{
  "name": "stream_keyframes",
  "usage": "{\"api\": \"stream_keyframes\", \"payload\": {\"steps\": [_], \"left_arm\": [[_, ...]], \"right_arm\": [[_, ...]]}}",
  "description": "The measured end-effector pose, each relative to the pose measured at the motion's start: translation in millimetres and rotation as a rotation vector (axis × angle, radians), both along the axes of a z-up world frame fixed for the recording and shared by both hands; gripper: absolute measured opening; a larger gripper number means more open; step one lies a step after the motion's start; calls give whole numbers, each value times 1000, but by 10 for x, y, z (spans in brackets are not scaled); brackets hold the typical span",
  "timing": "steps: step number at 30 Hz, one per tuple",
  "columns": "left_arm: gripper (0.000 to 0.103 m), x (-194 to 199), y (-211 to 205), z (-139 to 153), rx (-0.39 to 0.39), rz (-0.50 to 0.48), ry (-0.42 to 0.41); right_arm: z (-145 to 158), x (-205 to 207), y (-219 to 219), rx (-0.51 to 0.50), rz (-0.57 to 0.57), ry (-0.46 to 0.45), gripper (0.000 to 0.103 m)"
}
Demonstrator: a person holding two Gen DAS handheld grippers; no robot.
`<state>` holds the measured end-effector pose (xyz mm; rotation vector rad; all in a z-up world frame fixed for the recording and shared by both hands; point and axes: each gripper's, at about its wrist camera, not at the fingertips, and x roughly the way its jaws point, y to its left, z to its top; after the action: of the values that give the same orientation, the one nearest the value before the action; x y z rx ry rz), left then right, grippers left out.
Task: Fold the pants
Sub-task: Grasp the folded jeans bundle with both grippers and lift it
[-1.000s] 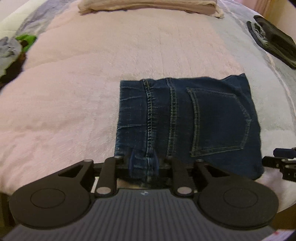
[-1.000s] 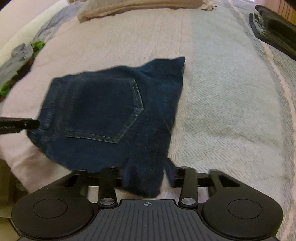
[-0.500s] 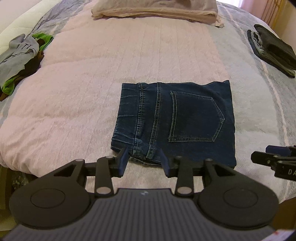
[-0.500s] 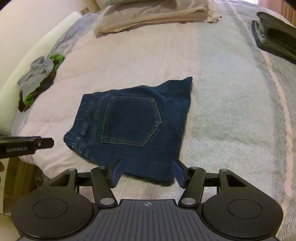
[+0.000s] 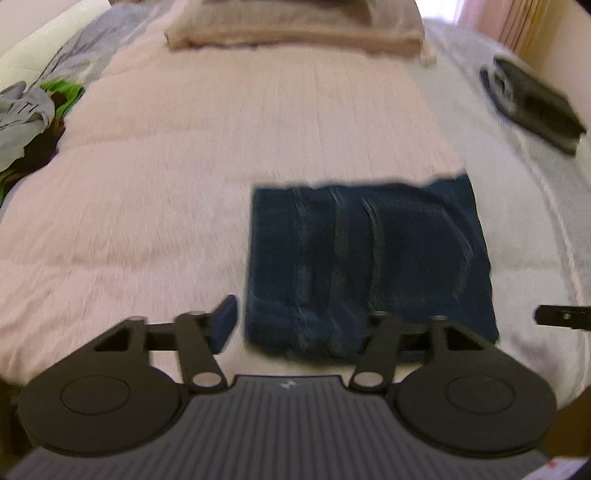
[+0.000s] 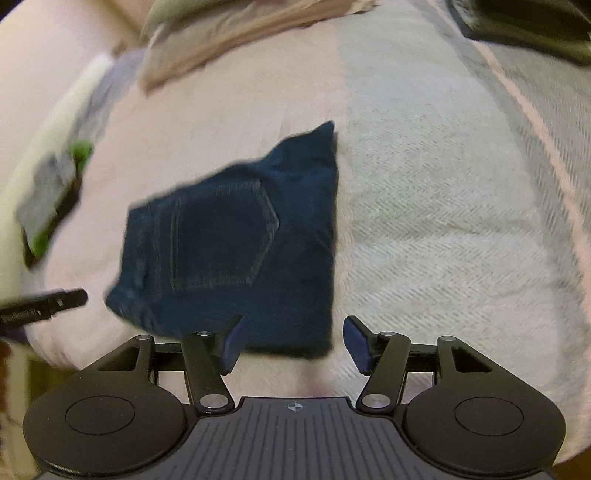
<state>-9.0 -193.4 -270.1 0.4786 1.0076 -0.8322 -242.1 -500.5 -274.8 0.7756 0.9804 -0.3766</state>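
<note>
We held our left gripper (image 5: 295, 325) with its jaws opening, already wide, nothing pinched between them; the near edge of the folded dark blue denim pants (image 5: 365, 266) lay just beyond and between the fingers, no longer clamped as it had been a second earlier. Our right gripper (image 6: 291, 343) stood spread as well, its blue pads clear of the cloth, the near right corner of the pants (image 6: 236, 251) resting below and between them, released where it had been gripped a second before.

Both tools had drawn back and up from the bundle. The pants lay as a compact rectangle, back pocket uppermost, on the pale pink fleece blanket (image 5: 184, 166) near the bed's front edge, beside the grey herringbone cover (image 6: 443, 221).

Letting go with both hands suggested to us that the last fold was set and the task near its end. Farther off sat a beige folded pile (image 5: 295, 26), dark folded clothes (image 5: 532, 103) and a grey and green heap (image 5: 26, 114).
</note>
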Motion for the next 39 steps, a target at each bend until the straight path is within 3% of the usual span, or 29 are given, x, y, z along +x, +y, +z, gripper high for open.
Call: {"api": "stream_keyframes", "payload": {"steps": [3,9,13,17,20,23,25,27,30,35,39], "left_arm": [[79,416,96,-197,-66,3,88],[81,1051,60,-978,-132,11,471],[81,1247,-7,-1345,-187,31,604],[81,1430,-95,-1519,-286,10,742],[75,1463,-238,-1655,-301,-26,822],[74,1381,-357,-1683,-274,-105,782],[67,1344,-339,-1641,-269,-142,754],[54,1391,-272,-1652,-277,-121,773],[52,1449,-267,-1688,-279,-106,797],[50,1461,-317,-1714,-279,-88,785],[39,1373,-307,-1538,-258,-93,719]], "right_arm": [[-136,-67,-229,69,-110,-70,63],[-620,64,-518,128,-186,-122,67],[-936,173,-583,195,-188,-166,68],[-1119,262,-650,257,-164,-224,68],[-1216,393,-746,298,-128,-272,68],[-1334,544,-867,360,-104,-297,68],[-1367,627,-892,372,-77,-299,68],[-1356,600,-899,381,-52,-305,66],[-1367,511,-888,394,-45,-307,58],[-1400,542,-844,375,-79,-298,54],[-1278,554,-724,312,-106,-270,37]]}}
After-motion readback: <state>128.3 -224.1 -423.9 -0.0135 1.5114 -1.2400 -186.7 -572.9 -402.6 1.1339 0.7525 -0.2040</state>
